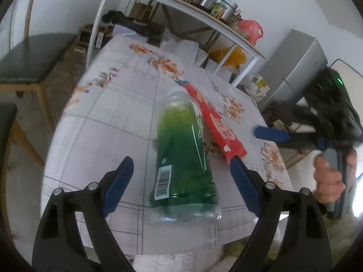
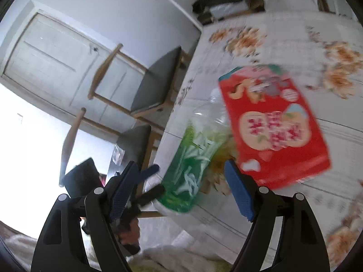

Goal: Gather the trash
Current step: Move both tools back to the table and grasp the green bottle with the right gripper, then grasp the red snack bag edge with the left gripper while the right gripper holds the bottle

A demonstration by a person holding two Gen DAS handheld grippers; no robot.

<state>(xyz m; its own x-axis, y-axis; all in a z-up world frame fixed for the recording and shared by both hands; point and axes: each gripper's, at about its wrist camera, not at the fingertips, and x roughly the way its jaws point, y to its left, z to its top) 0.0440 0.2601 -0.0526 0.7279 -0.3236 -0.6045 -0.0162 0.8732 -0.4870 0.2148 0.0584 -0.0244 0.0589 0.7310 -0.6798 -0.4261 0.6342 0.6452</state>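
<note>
A table covered by a pale cloth with a grid of lines and orange flower prints carries 2 things. A green plastic bottle lies on its side, its base toward the near edge and its clear neck pointing away. Just beside it, a flat red snack packet lies on the cloth; from the right wrist view its edge overlaps the bottle's neck.

No legible text. Green bottle has a barcode label, lower centre of left wrist view, digits unreadable. Red snack packet right of centre shows large characters, too blurred.
</note>
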